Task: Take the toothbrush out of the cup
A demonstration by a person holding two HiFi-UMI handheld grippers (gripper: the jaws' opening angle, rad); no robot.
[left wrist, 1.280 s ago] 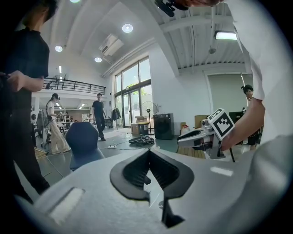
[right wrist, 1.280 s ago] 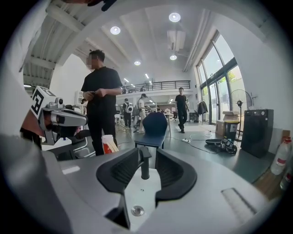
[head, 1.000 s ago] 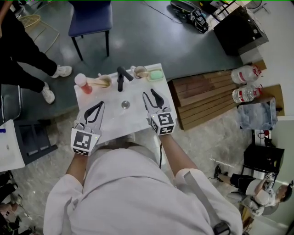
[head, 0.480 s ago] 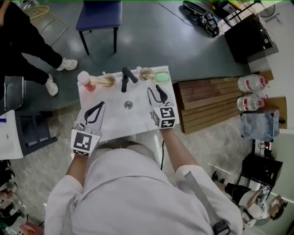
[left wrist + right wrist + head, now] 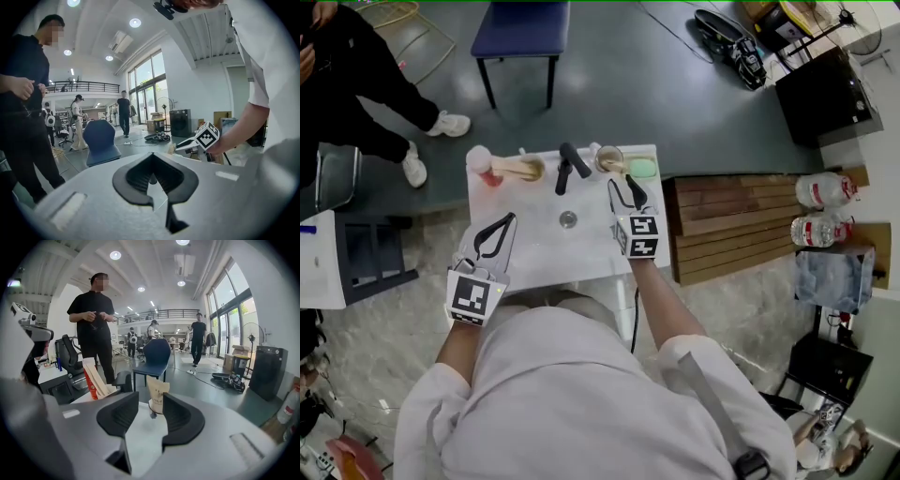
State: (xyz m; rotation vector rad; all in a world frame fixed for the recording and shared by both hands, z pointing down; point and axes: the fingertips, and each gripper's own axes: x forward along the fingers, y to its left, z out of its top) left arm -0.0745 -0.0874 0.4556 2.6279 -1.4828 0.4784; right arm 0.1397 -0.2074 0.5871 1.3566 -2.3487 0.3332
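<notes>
Both my forearms reach up the frame from the lower centre over the white sink [image 5: 525,255]. The left gripper [image 5: 506,221] sits at the sink's lower left, angled up and right. Its jaws are closed tip to tip with nothing in them. The right gripper [image 5: 622,187] is further up, right of centre. Its jaws have just been opening and now stand wide apart, gripping nothing.

The cup [image 5: 608,159] stands near the sink's top edge, just beyond the right gripper's tips, between the black tap [image 5: 569,167] and a green dish [image 5: 643,169].

Only the right gripper view shows the cup from the side. There it is a tan cup standing upright, wider at the top, framed in the gap ahead of the open jaws and clear of both pads. The left gripper view misses the cup and catches the right gripper's marker cube [image 5: 207,136] at mid-right.

The toothbrush is too small for me to pick out, so I cannot tell which way its handle leans.
</notes>
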